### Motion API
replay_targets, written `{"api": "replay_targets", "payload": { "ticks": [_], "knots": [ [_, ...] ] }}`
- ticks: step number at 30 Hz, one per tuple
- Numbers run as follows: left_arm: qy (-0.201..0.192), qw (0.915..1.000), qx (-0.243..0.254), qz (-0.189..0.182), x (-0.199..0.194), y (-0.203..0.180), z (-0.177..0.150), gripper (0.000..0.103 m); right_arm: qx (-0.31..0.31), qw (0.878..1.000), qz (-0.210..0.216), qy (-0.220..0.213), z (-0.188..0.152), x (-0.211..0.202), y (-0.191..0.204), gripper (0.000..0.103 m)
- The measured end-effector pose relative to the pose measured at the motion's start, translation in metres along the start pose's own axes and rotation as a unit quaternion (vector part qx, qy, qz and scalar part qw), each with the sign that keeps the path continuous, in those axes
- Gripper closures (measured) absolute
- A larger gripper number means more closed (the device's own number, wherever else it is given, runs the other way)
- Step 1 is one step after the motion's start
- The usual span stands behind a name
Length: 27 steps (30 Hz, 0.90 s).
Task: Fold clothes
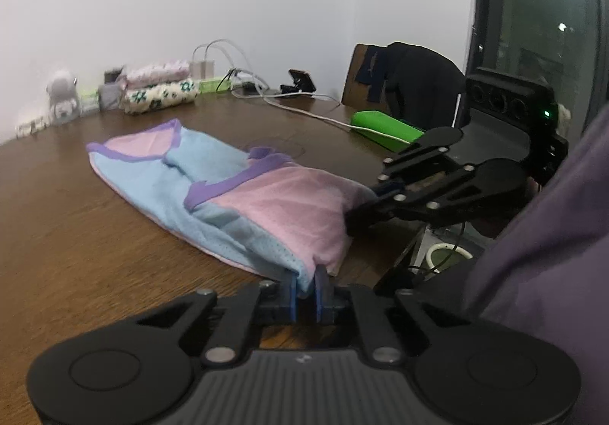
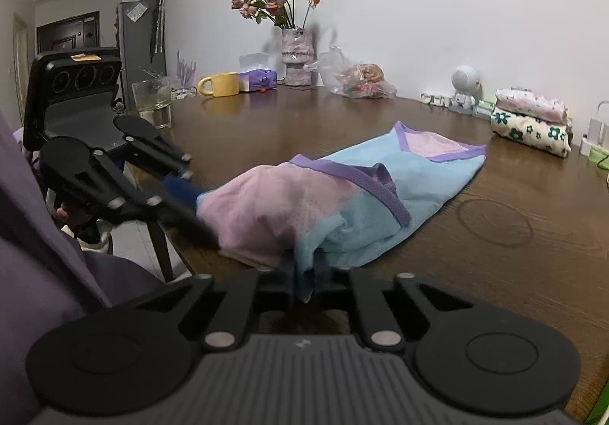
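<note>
A pink and light-blue mesh vest [image 1: 243,196] with purple trim lies partly folded on the brown wooden table [image 1: 68,234]. Its near hem is lifted a little. My left gripper [image 1: 306,289] is shut on the blue near corner of that hem. My right gripper [image 1: 361,204] comes in from the right and pinches the pink edge. In the right wrist view, the right gripper [image 2: 304,272] is shut on the vest [image 2: 342,196] where pink meets blue. There the left gripper [image 2: 194,208] grips the pink end at the left.
Two folded garments [image 1: 160,88] [image 2: 533,118] are stacked by the wall. A green object [image 1: 384,128], cables and a phone stand lie at the far right. A flower vase [image 2: 297,55], yellow mug [image 2: 222,84], glass [image 2: 154,101] and plastic bag [image 2: 357,78] line the back. A purple sleeve [image 1: 552,234] is close.
</note>
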State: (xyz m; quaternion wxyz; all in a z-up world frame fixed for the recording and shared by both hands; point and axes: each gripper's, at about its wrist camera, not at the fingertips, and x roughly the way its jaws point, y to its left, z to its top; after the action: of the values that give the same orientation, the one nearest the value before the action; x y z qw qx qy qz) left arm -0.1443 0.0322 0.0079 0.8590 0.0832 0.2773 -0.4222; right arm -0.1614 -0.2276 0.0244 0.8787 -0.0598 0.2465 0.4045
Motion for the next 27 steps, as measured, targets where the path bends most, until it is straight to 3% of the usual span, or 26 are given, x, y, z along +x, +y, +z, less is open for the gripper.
{"api": "replay_targets", "payload": {
  "ticks": [4,7,10,14,18,19,20,21,23,25,26,27],
  "knots": [
    [-0.047,0.9984,-0.011,-0.029,-0.027,0.012,0.014,0.097,0.015,0.999,0.027,-0.014,0.011,-0.01,-0.006,0.098],
    [-0.077,0.9969,-0.008,-0.011,-0.033,0.031,0.039,0.096,0.042,0.998,0.035,-0.028,0.04,-0.015,-0.027,0.098],
    [-0.069,0.9969,-0.024,0.027,-0.014,0.06,0.069,0.096,0.076,0.996,0.024,-0.037,0.071,-0.005,-0.056,0.098],
    [-0.034,0.9958,-0.072,0.045,0.021,0.098,0.089,0.097,0.132,0.99,-0.043,-0.018,0.101,0.037,-0.094,0.099],
    [0.006,0.9883,-0.141,0.058,0.057,0.135,0.096,0.091,0.198,0.972,-0.127,0.017,0.109,0.084,-0.124,0.095],
    [0.016,0.9854,-0.158,0.061,0.066,0.145,0.098,0.089,0.211,0.966,-0.144,0.025,0.106,0.093,-0.13,0.089],
    [0.026,0.9821,-0.175,0.064,0.075,0.154,0.1,0.087,0.217,0.962,-0.162,0.033,0.103,0.1,-0.132,0.075],
    [0.031,0.9799,-0.186,0.065,0.078,0.16,0.101,0.087,0.217,0.959,-0.178,0.034,0.1,0.103,-0.133,0.07],
    [0.019,0.9794,-0.192,0.061,0.069,0.161,0.1,0.074,0.201,0.957,-0.207,0.017,0.097,0.096,-0.128,0.067],
    [-0.019,0.9791,-0.195,0.054,0.049,0.157,0.1,0.054,0.188,0.955,-0.23,-0.001,0.097,0.085,-0.121,0.067],
    [-0.038,0.9787,-0.196,0.049,0.04,0.154,0.1,0.043,0.184,0.956,-0.229,0.0,0.096,0.087,-0.118,0.067],
    [-0.051,0.9793,-0.192,0.042,0.035,0.15,0.101,0.038,0.179,0.957,-0.228,0.001,0.095,0.089,-0.114,0.067]
  ]
}}
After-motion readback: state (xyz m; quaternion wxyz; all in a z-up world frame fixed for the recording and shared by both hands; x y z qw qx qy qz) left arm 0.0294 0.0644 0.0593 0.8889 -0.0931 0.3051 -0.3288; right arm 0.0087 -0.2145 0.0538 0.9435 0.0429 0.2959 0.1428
